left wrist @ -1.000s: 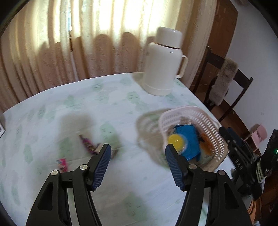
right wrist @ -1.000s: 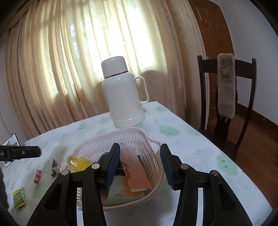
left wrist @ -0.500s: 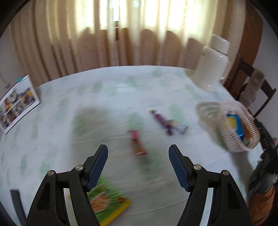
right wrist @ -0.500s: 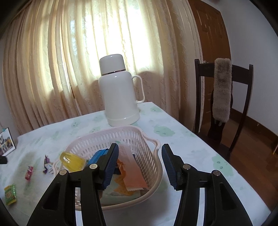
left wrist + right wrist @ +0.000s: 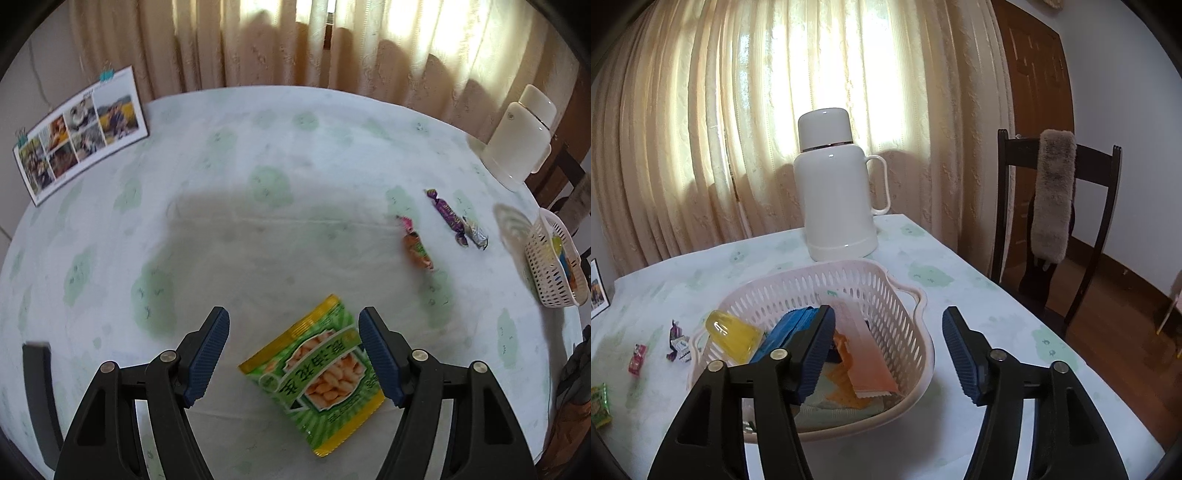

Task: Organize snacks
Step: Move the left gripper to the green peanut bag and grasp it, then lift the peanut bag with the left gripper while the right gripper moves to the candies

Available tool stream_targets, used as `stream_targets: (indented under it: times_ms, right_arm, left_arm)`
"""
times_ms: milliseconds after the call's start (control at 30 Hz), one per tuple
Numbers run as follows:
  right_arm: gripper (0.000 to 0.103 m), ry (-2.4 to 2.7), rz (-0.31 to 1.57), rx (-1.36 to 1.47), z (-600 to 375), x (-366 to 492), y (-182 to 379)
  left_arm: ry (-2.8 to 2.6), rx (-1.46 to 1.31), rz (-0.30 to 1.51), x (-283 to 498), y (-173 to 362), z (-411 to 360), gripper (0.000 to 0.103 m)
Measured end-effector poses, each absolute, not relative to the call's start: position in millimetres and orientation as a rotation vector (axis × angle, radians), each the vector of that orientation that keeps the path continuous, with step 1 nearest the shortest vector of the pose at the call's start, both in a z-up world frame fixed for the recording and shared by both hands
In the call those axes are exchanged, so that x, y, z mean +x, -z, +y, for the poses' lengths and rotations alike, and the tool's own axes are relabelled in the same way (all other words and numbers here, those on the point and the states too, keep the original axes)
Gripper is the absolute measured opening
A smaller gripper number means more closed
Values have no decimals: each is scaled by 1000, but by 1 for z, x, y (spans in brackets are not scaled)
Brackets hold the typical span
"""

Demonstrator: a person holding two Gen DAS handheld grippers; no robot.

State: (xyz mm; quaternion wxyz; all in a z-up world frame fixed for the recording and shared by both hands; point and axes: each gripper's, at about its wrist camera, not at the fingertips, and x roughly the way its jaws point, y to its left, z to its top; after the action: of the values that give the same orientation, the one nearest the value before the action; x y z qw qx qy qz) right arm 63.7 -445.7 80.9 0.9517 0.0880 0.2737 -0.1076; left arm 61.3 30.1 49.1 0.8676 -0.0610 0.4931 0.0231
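The table [image 5: 258, 184] is lying under a pale cloth with green blotches, filling most of what my left gripper is seeing. The curtain [image 5: 738, 129] is hanging behind it, glowing with daylight. At 3 o'clock in my right view a dark chair [image 5: 1060, 229] is standing beside the table.

The flask [image 5: 836, 192] is standing upright at 12 o'clock from my right gripper, just behind the basket [image 5: 886, 314]. The basket is sitting on the table, holding a yellow pack [image 5: 733, 336], a blue pack [image 5: 786, 328] and an orange pack [image 5: 864, 354].

My right gripper [image 5: 888, 350] is hovering over the basket's near right rim. Its jaws have just been opening; they are standing apart with nothing pinched between them, the left pad over the basket's contents, the right one outside the rim.

My left gripper [image 5: 293, 356] is pointing down at the green bag [image 5: 321, 373], which is lying flat on the cloth between the parted jaws. The pads are not pressing it, though the right one is appearing close to its edge.

A photo card [image 5: 79, 129] is leaning at 10 o'clock. At 2 o'clock three small sweets are lying: an orange candy [image 5: 415, 245], a purple candy [image 5: 447, 216] and, just beside the purple one, a silver candy [image 5: 476, 234].
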Motion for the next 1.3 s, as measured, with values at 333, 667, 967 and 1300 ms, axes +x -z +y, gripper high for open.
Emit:
stream_targets:
  times_ms: [333, 667, 967, 1300]
  right_arm:
    - [70, 216, 547, 176, -441, 58, -82]
    - [72, 190, 530, 196, -441, 54, -85]
    - [73, 167, 514, 217, -443, 50, -89]
    - [73, 149, 503, 227, -443, 48, -91]
  left_arm:
    - [-57, -204, 1083, 51, -36, 36, 72]
    - [-64, -305, 1120, 45, -27, 26, 73]
    - [-134, -327, 1120, 56, -20, 13, 79]
    - [-177, -324, 1134, 61, -13, 3, 84]
